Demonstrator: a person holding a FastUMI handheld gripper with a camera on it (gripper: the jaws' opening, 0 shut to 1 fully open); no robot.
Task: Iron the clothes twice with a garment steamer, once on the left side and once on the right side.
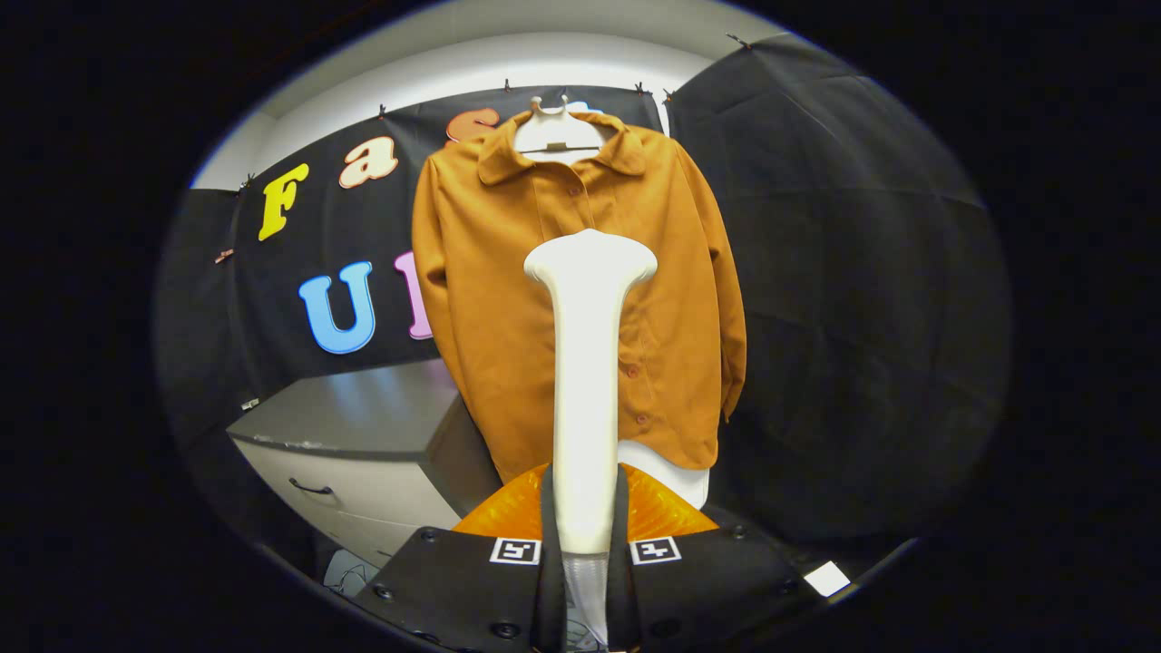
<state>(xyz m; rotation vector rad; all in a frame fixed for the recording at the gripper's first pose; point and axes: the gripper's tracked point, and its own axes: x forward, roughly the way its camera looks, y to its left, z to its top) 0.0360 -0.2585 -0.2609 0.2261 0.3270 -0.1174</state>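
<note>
- Claw [585, 553] at bottom centre of the frame, both black fingers [472, 589] pressed against the handle of a white garment steamer [588, 363], clamped tight on it.
- Steamer standing upright from between the fingers, rising through the middle of the frame, its wide flat head at centre, just in front of the shirt's button line.
- Orange-brown shirt [508, 272] hanging beyond the steamer in the upper centre, collar on a white hanger [560, 134] hooked at the top of the black cloth wall [843, 272].
- Cannot tell whether the steamer head touches the cloth or sits just short of it.
- White garment edge [667, 472] peeking below the shirt hem, right of the steamer handle.
- Translucent orange part [662, 512] just behind the fingers, on either side of the handle.
- Grey drawer cabinet [354, 435] at lower left, beside the shirt, dark handle on its front.
</note>
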